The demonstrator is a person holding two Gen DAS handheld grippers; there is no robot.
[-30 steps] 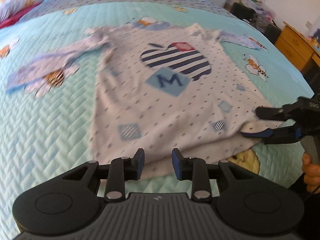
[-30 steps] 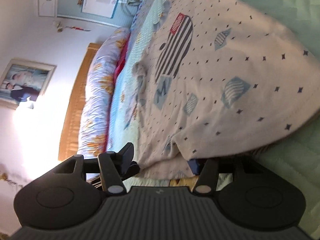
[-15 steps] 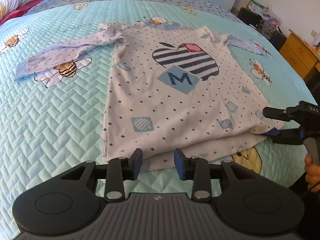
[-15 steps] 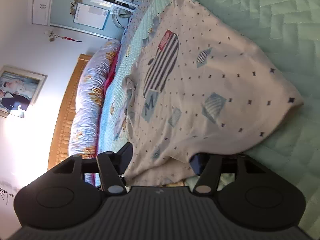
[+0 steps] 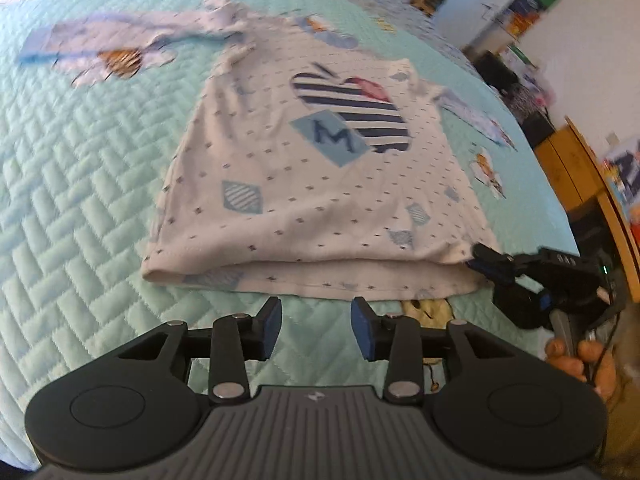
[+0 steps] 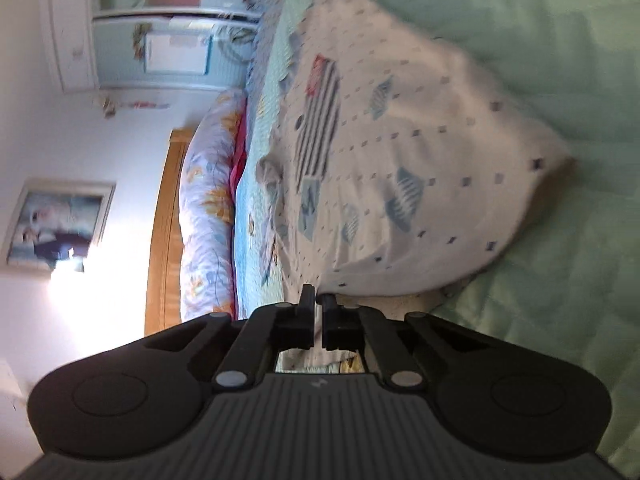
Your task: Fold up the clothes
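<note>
White shirt (image 5: 320,184) hem pinched in right claw (image 6: 319,300); left claw (image 5: 316,326) opening, empty.

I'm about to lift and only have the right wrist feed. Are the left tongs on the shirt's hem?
Observer: No. The left tongs hang just short of the shirt, over the near hem. Their jaws are opening, with nothing between them.
Operator: Does my corner grip look right from there?
Observer: The right tongs are shut on the hem's right corner.
Operator: Any sleeve loose?
Observer: One sleeve lies stretched out on the quilt, at the far left of the left wrist view.
</note>
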